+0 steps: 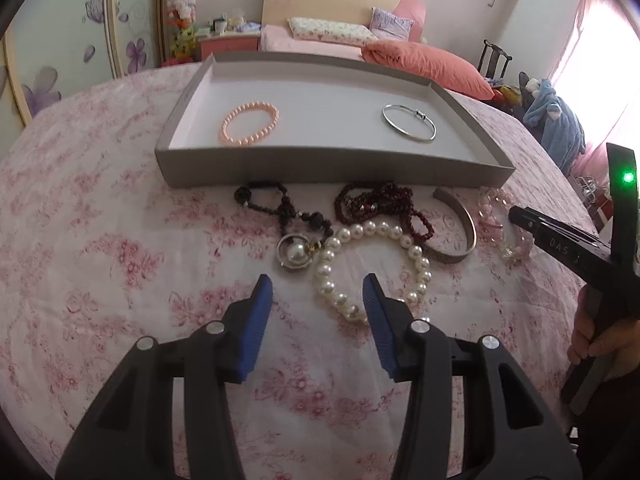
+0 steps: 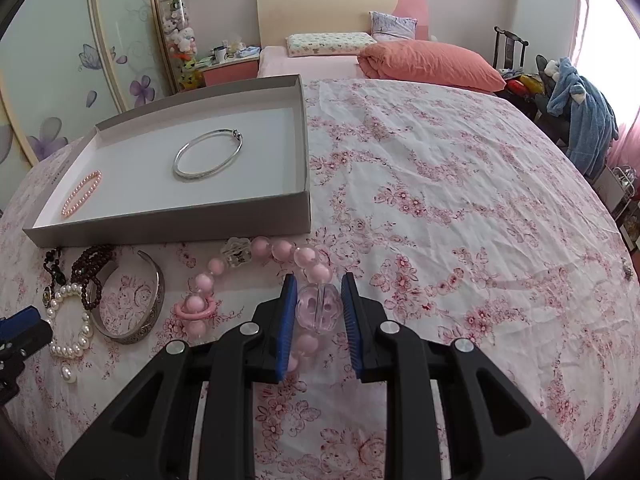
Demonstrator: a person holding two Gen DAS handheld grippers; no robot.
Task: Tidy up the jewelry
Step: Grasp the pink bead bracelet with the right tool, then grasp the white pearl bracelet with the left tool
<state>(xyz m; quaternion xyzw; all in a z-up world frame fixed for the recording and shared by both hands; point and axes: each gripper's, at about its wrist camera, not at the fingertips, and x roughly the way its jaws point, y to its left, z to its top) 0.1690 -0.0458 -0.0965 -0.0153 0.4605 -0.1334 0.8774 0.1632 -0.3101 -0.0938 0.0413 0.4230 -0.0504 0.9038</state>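
Note:
A grey tray on the floral bedsheet holds a peach pearl bracelet and a silver bangle. In front of it lie a black bead necklace, a dark red bead string, a silver cuff and a white pearl bracelet. My left gripper is open low over the pearl bracelet, one side of the loop between its blue pads, untouched. My right gripper is shut on the large clear bead of the pink bead bracelet, which still lies on the sheet.
The tray sits left of the right gripper, with wide floral sheet to its right. An orange duvet and pillows lie at the bed's far end. A hand holds the right gripper's handle.

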